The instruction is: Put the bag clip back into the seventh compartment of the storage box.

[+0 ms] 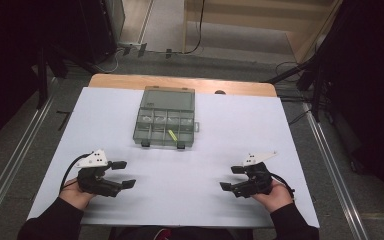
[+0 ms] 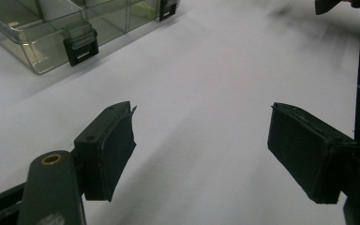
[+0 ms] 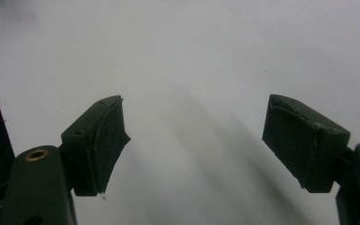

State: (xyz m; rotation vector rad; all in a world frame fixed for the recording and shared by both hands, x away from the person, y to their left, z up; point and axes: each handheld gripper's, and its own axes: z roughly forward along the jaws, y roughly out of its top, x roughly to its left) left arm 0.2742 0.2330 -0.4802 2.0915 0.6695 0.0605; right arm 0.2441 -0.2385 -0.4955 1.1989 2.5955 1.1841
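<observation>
In the high view, the left claw sits low on the near left part of the desk, held in the person's left hand, with a dark sleeve coming in from the bottom edge. Its jaws point toward the middle of the desk and stand wide apart with nothing between them. A grey three-cornered plate rides on top of it, and a black cable loops from its back. In the left gripper view, the left claw shows two black pads with bare white desk surface between them; they grip nothing.

Farther back and near the middle of the desk stands the clear organizer box, well apart from both claws. Its lid looks shut, and two dark latches sit on its near edge. Inside, dividers mark off small compartments, and a small yellow-green piece lies in one of the near compartments toward the right. The left gripper view catches the box's near corner at the upper left, with one latch facing the camera.

On the near right, the right claw rests in the person's right hand, its jaws pointing inward toward the left claw and spread wide, holding nothing. In the right gripper view, the right claw shows both pads far apart over plain white desk surface.
</observation>
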